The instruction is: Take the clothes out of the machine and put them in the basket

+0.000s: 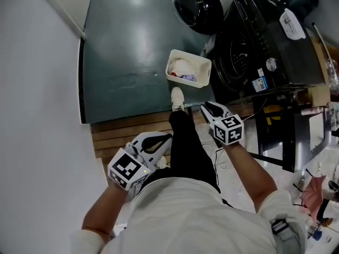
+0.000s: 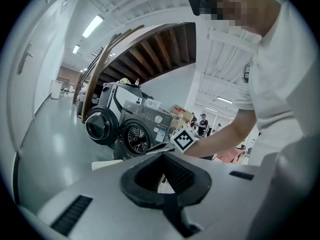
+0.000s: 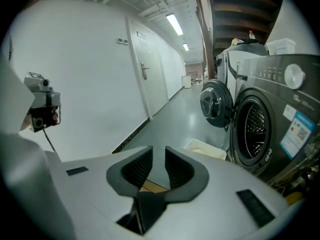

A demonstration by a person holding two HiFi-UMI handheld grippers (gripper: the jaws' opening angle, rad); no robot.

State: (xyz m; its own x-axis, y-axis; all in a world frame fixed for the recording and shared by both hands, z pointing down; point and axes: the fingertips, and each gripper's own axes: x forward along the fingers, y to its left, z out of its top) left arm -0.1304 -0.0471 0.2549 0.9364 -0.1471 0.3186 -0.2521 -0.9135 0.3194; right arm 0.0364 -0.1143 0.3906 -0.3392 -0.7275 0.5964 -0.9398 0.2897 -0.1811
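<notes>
Head view first: what can we read on the machine (image 1: 254, 41)?

We can read nothing outright. A blue-and-white sticker (image 1: 259, 82) sits on its front beside the round opening, and a white tag (image 1: 292, 24) lies on its top. The print on both is too small for us. Our right gripper view shows the same sticker, a row of small marks on the panel and a pale knob (image 3: 295, 75), none of it legible.

And the black-and-white squares?

Those are the markers on our gripper cubes. They are patterns, not words.

What do we find in the containers?

The white basket (image 1: 192, 56) stands on the grey-green floor (image 1: 127, 46), left of the machine and just beside its opening, beyond our shoe (image 1: 177, 98). Clothes (image 1: 183, 69) lie in it: a pale heap with a bit of purple and red. The machine's door (image 1: 196, 7) hangs open on the far side. Of the drum (image 3: 255, 129) we see only dark perforated metal, and we cannot tell whether clothes lie in it.

How do our grippers stand?

Our left gripper (image 1: 169, 138) is near us over the wooden planks (image 1: 127, 128), its jaw tips meeting with nothing between them. Our right gripper (image 1: 205, 109) is further out, near the shoe. Its jaws stand a narrow slit apart, and through that slit we see only floor and plank. Neither gripper touches the basket or the clothes.
</notes>
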